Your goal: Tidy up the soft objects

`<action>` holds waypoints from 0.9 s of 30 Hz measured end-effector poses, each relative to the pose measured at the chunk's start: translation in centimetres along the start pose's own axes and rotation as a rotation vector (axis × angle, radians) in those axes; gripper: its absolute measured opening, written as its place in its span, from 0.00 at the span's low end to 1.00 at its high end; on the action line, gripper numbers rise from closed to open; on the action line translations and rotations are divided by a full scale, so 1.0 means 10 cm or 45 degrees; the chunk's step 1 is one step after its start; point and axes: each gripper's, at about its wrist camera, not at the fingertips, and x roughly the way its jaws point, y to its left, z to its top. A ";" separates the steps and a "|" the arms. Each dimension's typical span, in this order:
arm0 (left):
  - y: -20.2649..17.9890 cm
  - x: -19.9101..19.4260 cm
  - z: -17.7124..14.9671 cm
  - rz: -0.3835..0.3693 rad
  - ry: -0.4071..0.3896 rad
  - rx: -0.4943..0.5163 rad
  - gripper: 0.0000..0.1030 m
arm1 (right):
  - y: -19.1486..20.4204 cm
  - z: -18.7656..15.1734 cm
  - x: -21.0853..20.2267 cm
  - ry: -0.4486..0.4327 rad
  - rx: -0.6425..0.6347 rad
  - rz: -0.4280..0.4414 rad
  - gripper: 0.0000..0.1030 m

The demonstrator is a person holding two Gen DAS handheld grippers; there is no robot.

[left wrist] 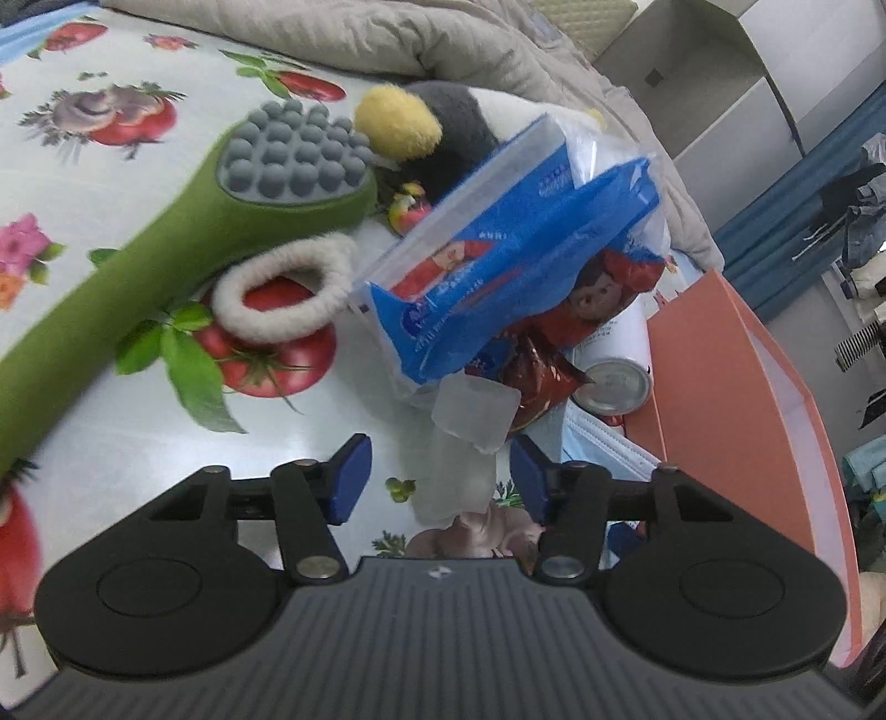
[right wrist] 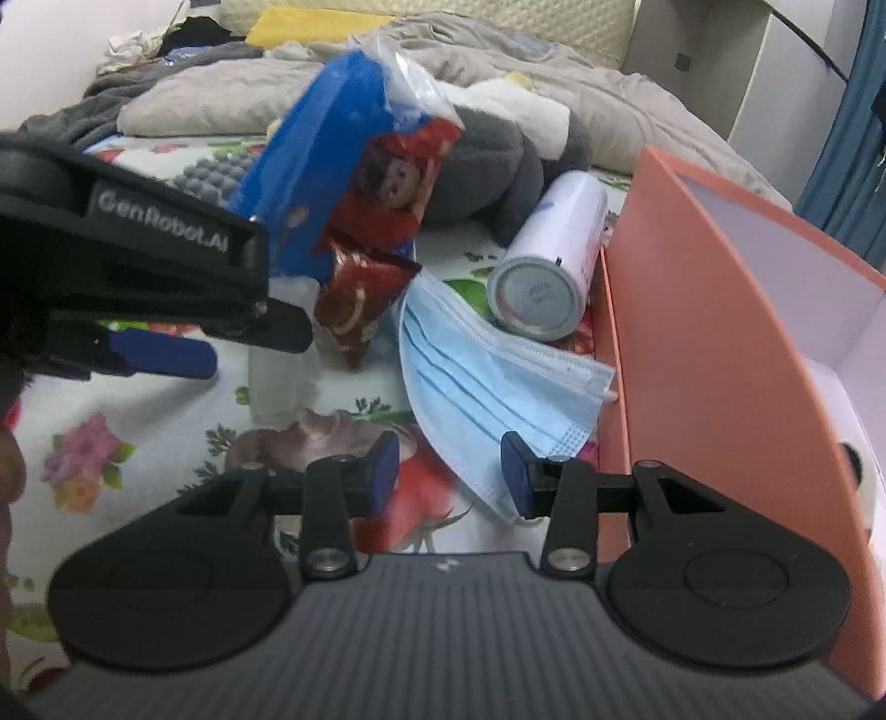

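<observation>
On a flower-print bed sheet lie a blue tissue pack [left wrist: 498, 260], red snack packets [left wrist: 609, 288], a clear soft block [left wrist: 470, 437], a white fuzzy ring [left wrist: 277, 293], a green massage hammer [left wrist: 183, 221] and a grey-and-yellow plush toy [left wrist: 432, 127]. My left gripper [left wrist: 440, 479] is open, its jaws on either side of the clear block. My right gripper [right wrist: 448, 471] is open and empty, just above the lower edge of a blue face mask [right wrist: 487, 376]. The left gripper also shows in the right wrist view [right wrist: 160, 349] beside the red packets [right wrist: 360, 299].
An open salmon-coloured box [right wrist: 692, 288] stands at the right. A white can [right wrist: 548, 266] lies on its side against it. A rumpled beige quilt [left wrist: 387, 33] lies at the back. Shelves and hanging clothes are beyond the bed at the right.
</observation>
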 end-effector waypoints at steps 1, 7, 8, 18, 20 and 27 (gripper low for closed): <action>0.00 0.03 0.00 -0.005 0.005 0.000 0.56 | 0.00 -0.02 0.03 0.002 0.001 0.002 0.42; -0.06 0.18 -0.01 -0.020 0.011 0.012 0.41 | -0.01 0.00 0.05 -0.004 0.041 0.064 0.13; -0.08 0.19 -0.01 -0.010 0.009 0.015 0.33 | -0.01 0.01 0.05 -0.001 0.036 0.065 0.07; -0.17 0.04 -0.07 0.007 -0.003 -0.020 0.22 | -0.04 0.04 -0.17 -0.004 0.049 0.066 0.03; -0.20 -0.04 -0.09 0.013 -0.015 -0.010 0.21 | -0.05 0.03 -0.27 -0.018 0.042 0.072 0.03; -0.24 -0.46 -0.27 0.026 -0.046 0.005 0.21 | -0.11 -0.06 -0.66 -0.054 0.059 0.093 0.03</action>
